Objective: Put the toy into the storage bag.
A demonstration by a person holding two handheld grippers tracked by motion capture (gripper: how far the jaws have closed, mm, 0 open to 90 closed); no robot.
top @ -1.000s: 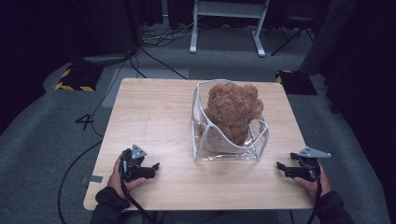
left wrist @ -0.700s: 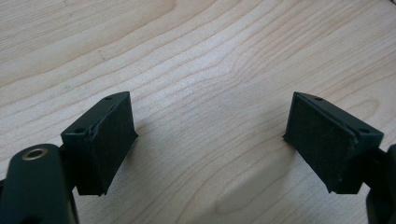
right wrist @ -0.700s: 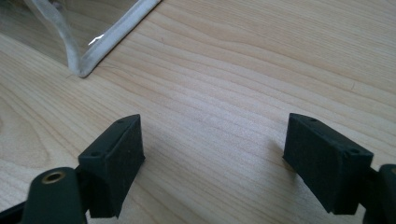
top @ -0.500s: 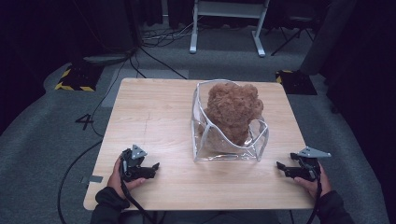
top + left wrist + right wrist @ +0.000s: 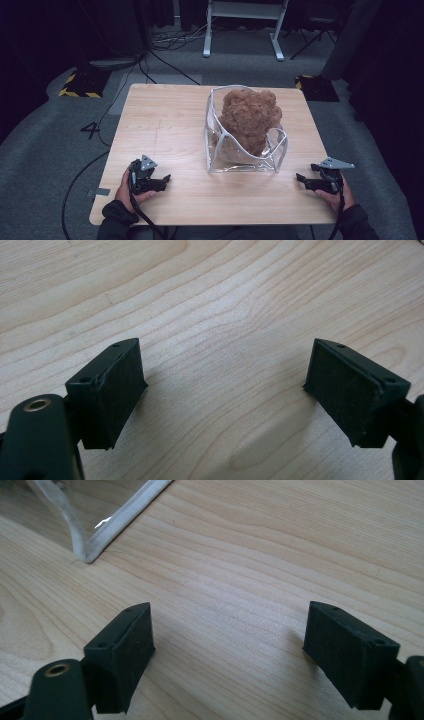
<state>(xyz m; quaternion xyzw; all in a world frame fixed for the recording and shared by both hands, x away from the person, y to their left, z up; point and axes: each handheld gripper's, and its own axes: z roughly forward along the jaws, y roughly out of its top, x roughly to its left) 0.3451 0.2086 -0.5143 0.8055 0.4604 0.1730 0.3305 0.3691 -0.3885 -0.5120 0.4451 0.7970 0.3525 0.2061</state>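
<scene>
A brown plush toy [image 5: 250, 117] sits inside a clear plastic bag with white trim [image 5: 245, 165] near the middle right of the wooden table [image 5: 165, 115]. My left gripper [image 5: 167, 178] rests on the table near the front left, well apart from the bag. Its jaws stand open over bare wood in the left gripper view [image 5: 225, 390]. My right gripper [image 5: 298, 177] lies at the front right edge, open, with nothing between its jaws [image 5: 227, 640]. The bag's white corner [image 5: 90, 550] shows at the upper left of the right gripper view.
A black cable [image 5: 80, 175] trails off the table's left side onto the grey carpet. A white frame [image 5: 245, 25] stands on the floor beyond the table. Yellow-black striped blocks [image 5: 80, 85] lie by the far corners.
</scene>
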